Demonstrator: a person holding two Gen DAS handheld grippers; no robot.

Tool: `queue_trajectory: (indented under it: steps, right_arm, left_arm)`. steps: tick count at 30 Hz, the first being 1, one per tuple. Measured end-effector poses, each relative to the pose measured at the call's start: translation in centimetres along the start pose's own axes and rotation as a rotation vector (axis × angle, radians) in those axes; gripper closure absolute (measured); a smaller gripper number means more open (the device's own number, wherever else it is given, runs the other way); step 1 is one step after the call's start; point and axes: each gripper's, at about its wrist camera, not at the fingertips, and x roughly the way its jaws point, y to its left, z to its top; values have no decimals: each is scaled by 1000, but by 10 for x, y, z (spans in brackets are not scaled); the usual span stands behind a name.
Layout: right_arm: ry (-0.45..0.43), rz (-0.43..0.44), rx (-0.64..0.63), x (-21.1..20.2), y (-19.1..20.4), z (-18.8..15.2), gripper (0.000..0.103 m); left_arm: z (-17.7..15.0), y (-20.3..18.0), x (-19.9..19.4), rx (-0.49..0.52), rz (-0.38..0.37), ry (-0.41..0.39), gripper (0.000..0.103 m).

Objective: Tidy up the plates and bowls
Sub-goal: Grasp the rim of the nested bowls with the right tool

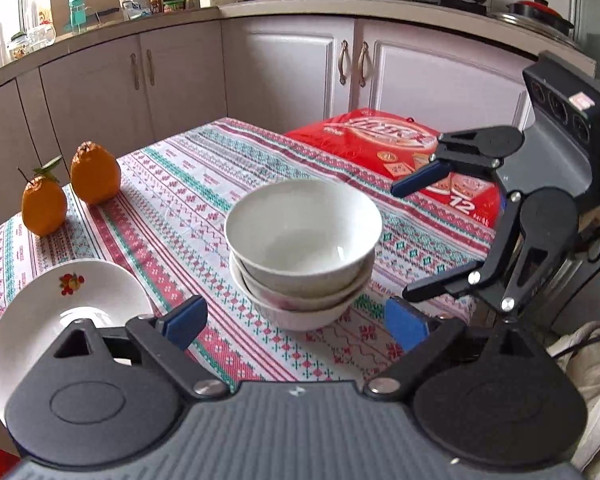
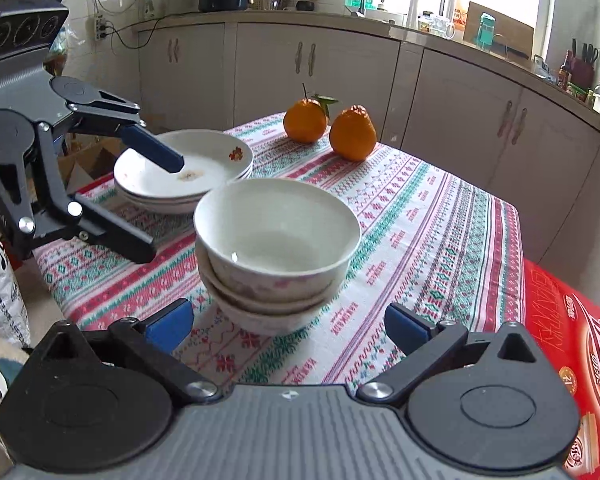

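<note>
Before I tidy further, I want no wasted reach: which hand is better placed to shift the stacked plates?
Left, probably. The left tool, open, sits right beside the plates; the right tool faces the bowls.

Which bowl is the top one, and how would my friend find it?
Look at the table with the patterned cloth. Near its middle sits a stack of bowls, beside the stack of plates. The top bowl is the highest; it is plain white inside and empty, nested in the two bowls below.
</note>
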Motion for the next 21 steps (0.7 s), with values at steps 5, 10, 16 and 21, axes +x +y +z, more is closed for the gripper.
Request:
queue_trajectory:
  steps: [5, 10, 16, 21]
  right_arm:
    - [27, 7, -39, 7, 0, -4, 0]
    - [51, 26, -68, 22, -4, -5, 0]
    - [84, 62, -141, 43, -9, -1, 0]
    - [113, 98, -238, 57, -14, 7, 0]
  left_arm:
    - [-12, -3, 18, 28, -7, 41, 8]
    - [-13, 3, 32, 35, -29, 59, 8]
    - [-11, 12, 50, 53, -51, 84, 8]
    - [-6, 16, 62, 101, -74, 127, 8]
